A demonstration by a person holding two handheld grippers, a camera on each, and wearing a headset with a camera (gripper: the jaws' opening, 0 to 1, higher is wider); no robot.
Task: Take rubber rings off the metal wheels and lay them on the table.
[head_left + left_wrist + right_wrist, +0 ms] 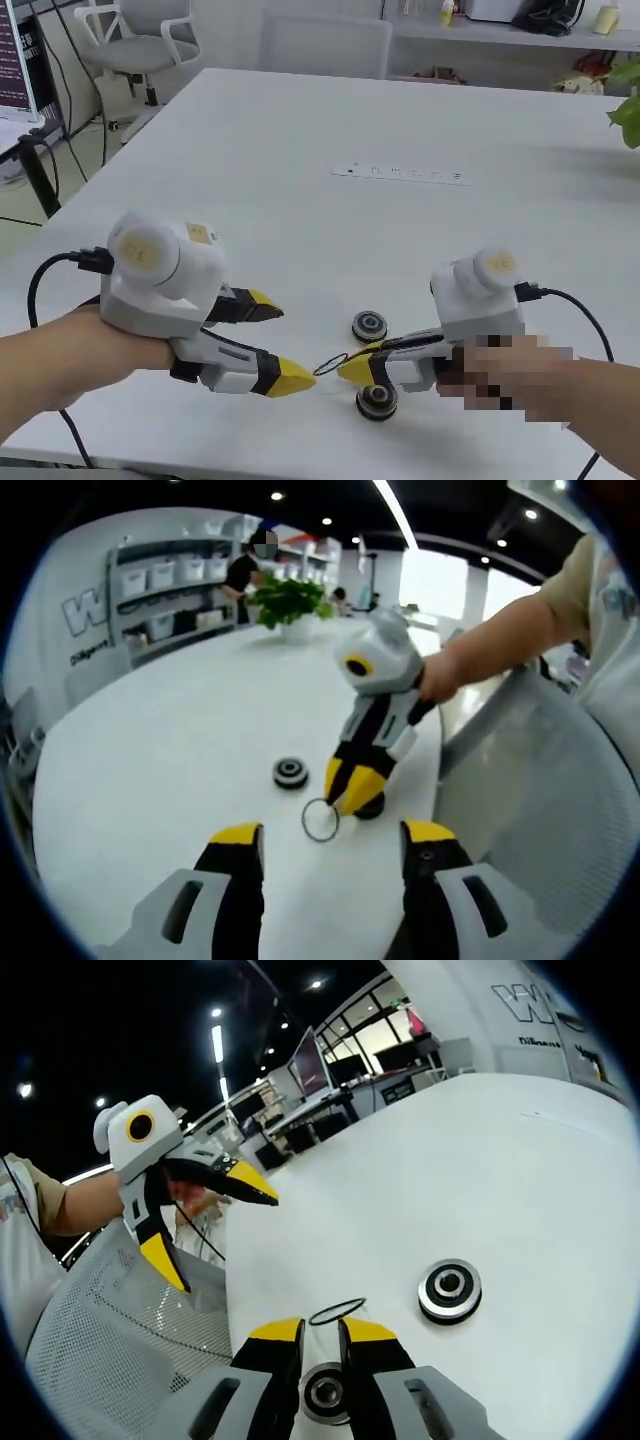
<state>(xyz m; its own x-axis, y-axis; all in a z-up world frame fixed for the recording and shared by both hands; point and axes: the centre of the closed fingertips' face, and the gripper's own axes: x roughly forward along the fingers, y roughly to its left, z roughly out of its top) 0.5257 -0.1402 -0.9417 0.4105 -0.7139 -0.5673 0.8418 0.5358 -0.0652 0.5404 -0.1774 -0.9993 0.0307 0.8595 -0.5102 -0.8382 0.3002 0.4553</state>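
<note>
Metal wheels, two in number, are seen on a broad white table [300,130], close to its near edge, with one rubber ring already off them.

The left gripper [290,343] is held low over the table at the left. Its yellow-tipped jaws are spread wide and nothing is held between them.

The right gripper [350,368] is pointed toward it from the right. Its jaws are drawn nearly together, and only a narrow gap is left in the right gripper view.

The farther wheel [369,325] is set flat on the table, apart from both grippers. The nearer wheel [377,400] is placed just under the right gripper's jaws and is partly covered by them.

The rubber ring [331,362], thin and black, is pinched by its edge at the right gripper's tips. It is tilted off the table surface and lies between the two grippers' tips.
</note>
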